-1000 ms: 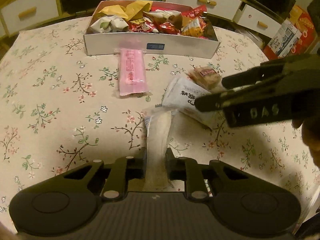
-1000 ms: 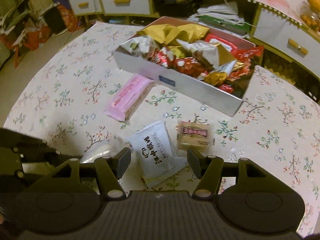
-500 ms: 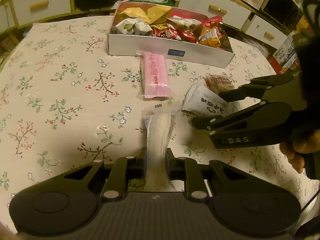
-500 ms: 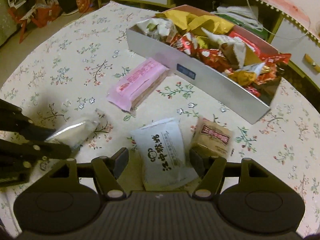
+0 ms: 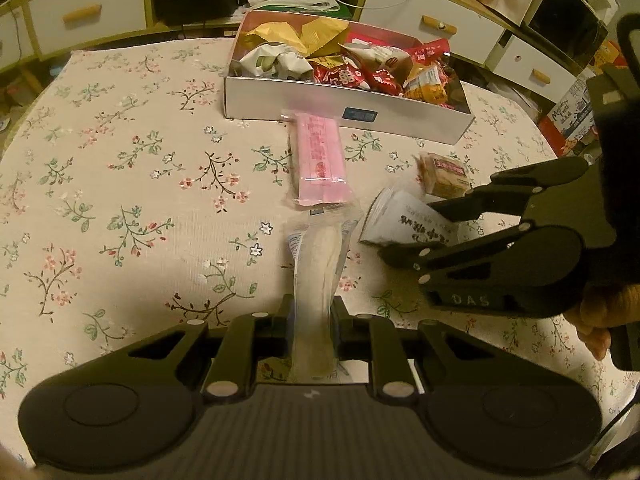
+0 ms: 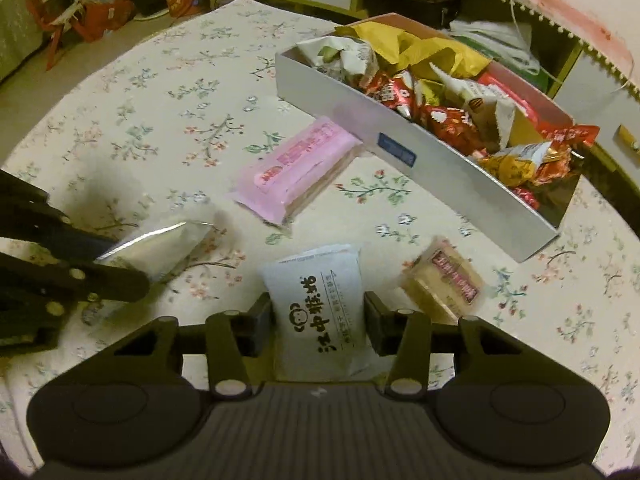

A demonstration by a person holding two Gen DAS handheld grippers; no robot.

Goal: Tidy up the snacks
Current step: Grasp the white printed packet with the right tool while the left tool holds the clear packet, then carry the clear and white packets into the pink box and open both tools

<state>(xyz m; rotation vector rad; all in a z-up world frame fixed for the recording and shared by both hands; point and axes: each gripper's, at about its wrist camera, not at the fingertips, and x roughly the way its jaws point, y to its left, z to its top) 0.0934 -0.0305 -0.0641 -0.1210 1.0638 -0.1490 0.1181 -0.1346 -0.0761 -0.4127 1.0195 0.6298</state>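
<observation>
So our right gripper (image 6: 318, 322) is closing around the white packet (image 6: 316, 300), lengthwise toward the snack box (image 6: 420, 160), while our left gripper (image 5: 312, 320) clamps the clear-wrapped bar (image 5: 316, 272).

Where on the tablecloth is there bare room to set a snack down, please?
The tablecloth is bare left of the pink packet and the box. It is crowded on the right, around the white packet, the brown packet and both grippers.
</observation>
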